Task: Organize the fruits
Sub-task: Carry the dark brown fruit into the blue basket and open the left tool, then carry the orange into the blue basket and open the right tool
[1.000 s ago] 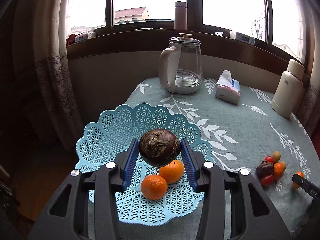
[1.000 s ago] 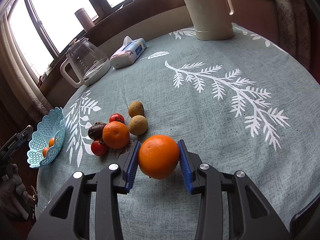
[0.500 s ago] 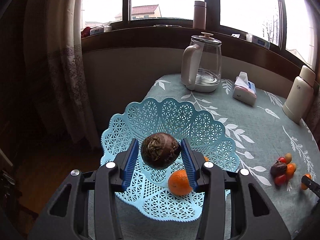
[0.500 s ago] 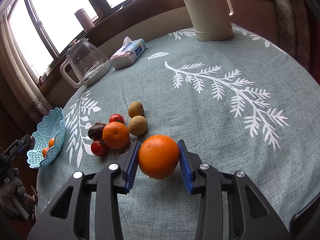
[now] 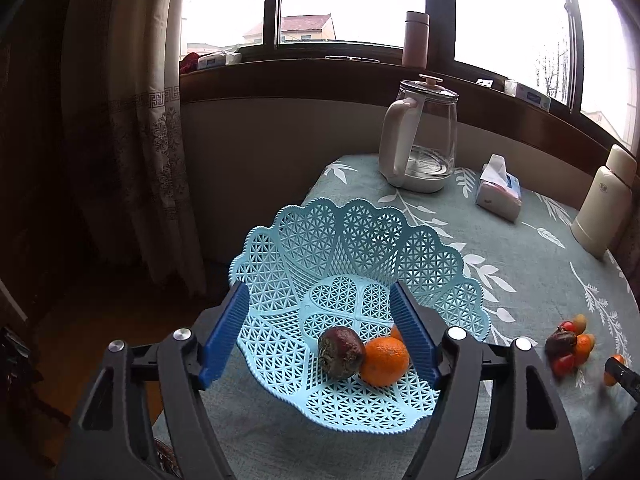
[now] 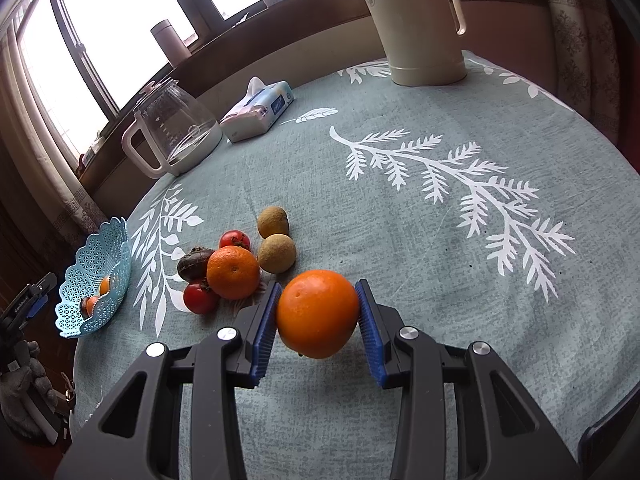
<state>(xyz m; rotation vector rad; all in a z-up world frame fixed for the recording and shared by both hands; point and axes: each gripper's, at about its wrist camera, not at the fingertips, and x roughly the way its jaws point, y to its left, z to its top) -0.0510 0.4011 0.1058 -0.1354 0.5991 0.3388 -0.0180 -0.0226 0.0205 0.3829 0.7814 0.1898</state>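
My left gripper (image 5: 320, 320) stands open above the near side of the light blue lattice basket (image 5: 360, 240). A dark brown-purple fruit (image 5: 341, 352) lies inside it against an orange (image 5: 385, 361), with a second orange (image 5: 396, 332) partly hidden behind. My right gripper (image 6: 317, 316) is shut on a large orange (image 6: 317, 314), held just above the tablecloth. To its left sits a cluster: an orange (image 6: 233, 272), two red fruits (image 6: 200, 298), a dark fruit (image 6: 194, 264) and two tan round fruits (image 6: 277, 253). The basket (image 6: 96, 280) shows at far left in the right wrist view.
A glass kettle (image 5: 420, 148), a tissue pack (image 5: 499, 194) and a cream thermos (image 5: 602, 204) stand along the back of the round table. The table's left edge drops off right beside the basket, with a curtain (image 5: 152, 140) beyond it. The loose fruit cluster (image 5: 568, 344) lies at right.
My left gripper opened and drew back leftward; the dark fruit dropped into the basket beside the oranges. The right gripper keeps its hold on the large orange and has barely moved.
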